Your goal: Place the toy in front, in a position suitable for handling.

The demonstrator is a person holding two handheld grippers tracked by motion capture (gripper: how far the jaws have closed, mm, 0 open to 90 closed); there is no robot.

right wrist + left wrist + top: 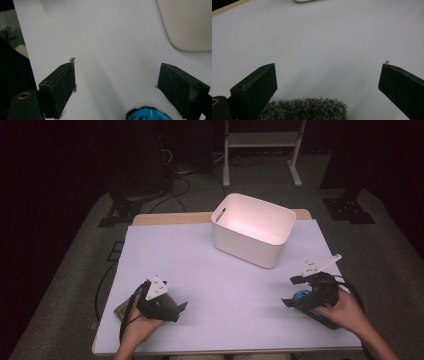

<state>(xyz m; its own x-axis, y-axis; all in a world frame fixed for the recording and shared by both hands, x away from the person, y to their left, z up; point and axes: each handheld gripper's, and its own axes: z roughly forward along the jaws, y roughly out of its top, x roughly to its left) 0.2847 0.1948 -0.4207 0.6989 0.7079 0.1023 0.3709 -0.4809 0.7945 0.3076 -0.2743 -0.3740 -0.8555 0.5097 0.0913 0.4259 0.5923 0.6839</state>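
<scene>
A white plastic bin stands empty at the back middle of the white-covered table. My left gripper rests low near the front left, held by a hand. Its jaws stand wide apart in the left gripper view, with a grey furry thing lying deep between them, untouched by the pads; it also peeks out beside the hand. My right gripper sits at the front right, open, with a blue object lying between its jaws near their base.
The bin's rounded corner shows ahead and to the right in the right gripper view. White table surface stretches between the grippers and the bin. Beyond the table are dark stands and a white frame on the floor.
</scene>
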